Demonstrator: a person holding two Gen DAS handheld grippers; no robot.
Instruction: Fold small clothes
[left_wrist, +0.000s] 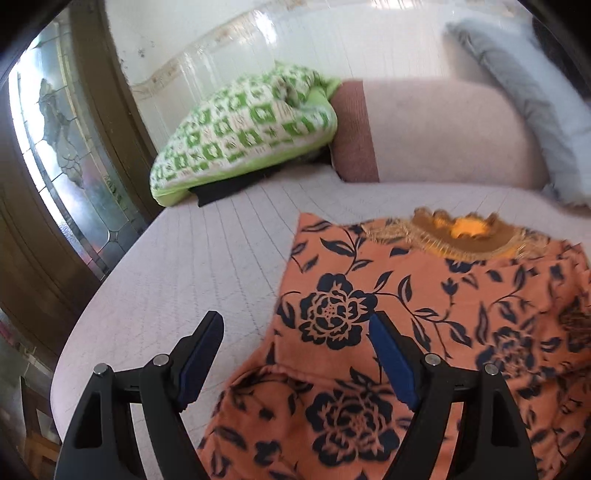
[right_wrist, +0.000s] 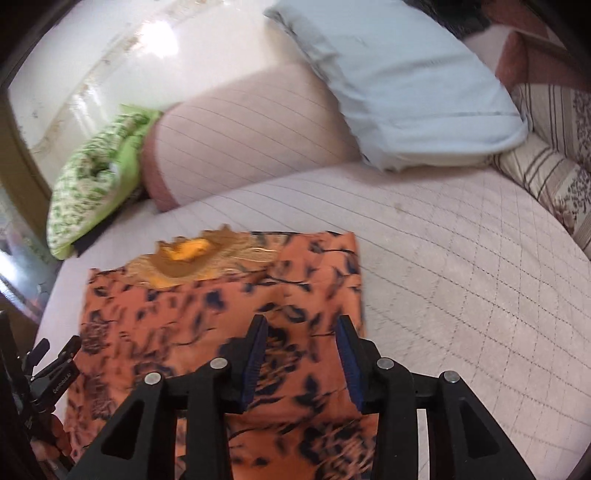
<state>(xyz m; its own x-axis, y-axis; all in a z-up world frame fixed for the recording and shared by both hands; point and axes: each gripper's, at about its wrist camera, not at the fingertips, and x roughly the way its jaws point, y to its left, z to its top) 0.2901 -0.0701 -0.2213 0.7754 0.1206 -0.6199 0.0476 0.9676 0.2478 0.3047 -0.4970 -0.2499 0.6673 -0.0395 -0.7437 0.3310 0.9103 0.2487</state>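
- Top (left_wrist: 424, 332): an orange garment printed with dark blue flowers is lying on the bed (left_wrist: 184, 258), its sides folded inward. Its gold-fringed brown neckline (left_wrist: 458, 236) is pointing toward the bolster.
- Left tongs (left_wrist: 295, 325): these are hovering above the top's left edge with the jaws spread wide. Nothing is sitting between the blue pads (left_wrist: 199, 362); one finger is showing over bare quilt, the other over the fabric.
- Right tongs (right_wrist: 301, 325): these are hanging over the right half of the top (right_wrist: 221, 314) with the jaws partly spread. The pads (right_wrist: 255, 354) are not pressing on the cloth, and whether they are touching it cannot be told through the blur.
- Bed (right_wrist: 461, 277): a pale pink quilted cover is carrying the top near the front edge.
- Bolster (left_wrist: 443, 129): a pink roll with a darker end band is lying across the head of the bed, well apart from the top.
- Green pillow (left_wrist: 243, 125): a green-and-white patterned cushion is leaning beside the bolster's left end.
- Grey pillow (right_wrist: 406, 81): this one is resting on the bolster's right part.
- Striped cushion (right_wrist: 546, 173): this is sitting at the far right of the bed, just beside the grey pillow.
- Glass door (left_wrist: 55, 155): a wood-framed pane is standing to the left of the bed.
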